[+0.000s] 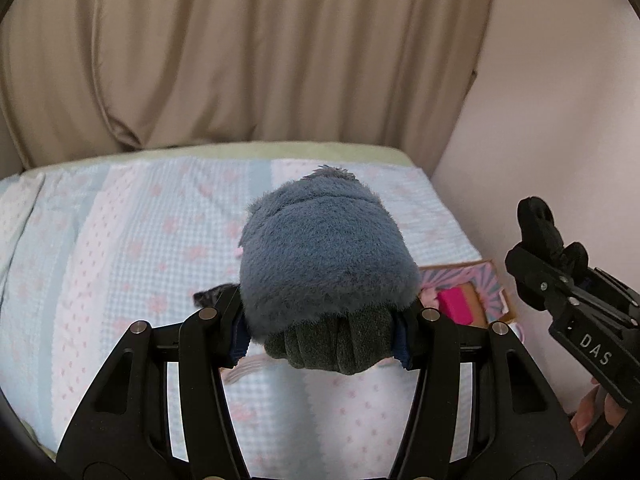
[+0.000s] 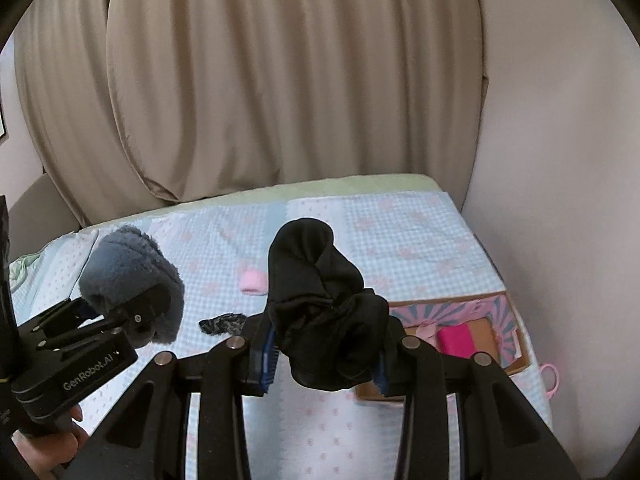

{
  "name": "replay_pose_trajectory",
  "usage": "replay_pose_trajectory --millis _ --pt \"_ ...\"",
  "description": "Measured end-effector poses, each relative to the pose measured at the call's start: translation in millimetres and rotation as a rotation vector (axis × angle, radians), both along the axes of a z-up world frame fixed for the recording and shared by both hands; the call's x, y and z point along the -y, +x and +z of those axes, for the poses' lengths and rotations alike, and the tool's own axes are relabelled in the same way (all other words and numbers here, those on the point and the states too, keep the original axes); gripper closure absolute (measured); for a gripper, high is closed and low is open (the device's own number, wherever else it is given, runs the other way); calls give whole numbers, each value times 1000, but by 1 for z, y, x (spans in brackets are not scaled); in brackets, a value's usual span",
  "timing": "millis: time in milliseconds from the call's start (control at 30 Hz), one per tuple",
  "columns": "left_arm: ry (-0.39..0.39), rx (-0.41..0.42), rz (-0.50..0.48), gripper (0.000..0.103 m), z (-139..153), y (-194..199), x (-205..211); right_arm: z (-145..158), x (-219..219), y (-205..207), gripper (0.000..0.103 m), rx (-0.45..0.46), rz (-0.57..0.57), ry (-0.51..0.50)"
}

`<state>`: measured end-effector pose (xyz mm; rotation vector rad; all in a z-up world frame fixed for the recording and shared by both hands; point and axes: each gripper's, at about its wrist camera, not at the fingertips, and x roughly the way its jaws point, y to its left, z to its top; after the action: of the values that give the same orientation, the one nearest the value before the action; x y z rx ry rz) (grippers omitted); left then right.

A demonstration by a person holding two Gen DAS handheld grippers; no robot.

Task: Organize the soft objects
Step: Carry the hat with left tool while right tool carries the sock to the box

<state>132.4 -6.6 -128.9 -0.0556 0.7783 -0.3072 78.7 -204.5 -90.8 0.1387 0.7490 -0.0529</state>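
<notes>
My left gripper [image 1: 324, 332] is shut on a fluffy blue-grey slipper-sock [image 1: 324, 256] and holds it above the bed; it also shows in the right wrist view [image 2: 128, 268]. My right gripper [image 2: 324, 354] is shut on a bundled black sock [image 2: 320, 292], held above the bed; this gripper shows at the right of the left wrist view [image 1: 540, 248]. A cardboard box [image 2: 496, 300] with a pink-and-blue lining lies on the bed's right side, with a hot-pink item [image 2: 454, 342] inside. A small pink roll [image 2: 252, 282] and a dark patterned sock [image 2: 222, 323] lie on the bed.
The bed has a light blue checked cover [image 2: 400, 232] with pink marks. Beige curtains [image 2: 260, 80] hang behind it and a pale wall [image 2: 560, 140] stands to the right. A pink loop [image 2: 550, 378] lies beside the box.
</notes>
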Motion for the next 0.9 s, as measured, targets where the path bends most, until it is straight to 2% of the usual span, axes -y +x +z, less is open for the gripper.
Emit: replay_pose_trajectory --millis 167,400,533,700,900 --pt "-2 15 -4 52 9 -2 40 0 42 0 69 -7 -31 7" --pt "-8 -16 -41 52 -3 2 109 -15 124 4 69 -59 -127 16" --pt "-14 -59 -67 52 -24 6 152 -35 166 11 69 -122 -167 22" --pt "-21 -160 -99 52 -60 21 203 -75 209 25 69 -218 -172 39" --pt "61 -260 -130 52 -101 55 258 -128 241 49 69 -327 -138 73"
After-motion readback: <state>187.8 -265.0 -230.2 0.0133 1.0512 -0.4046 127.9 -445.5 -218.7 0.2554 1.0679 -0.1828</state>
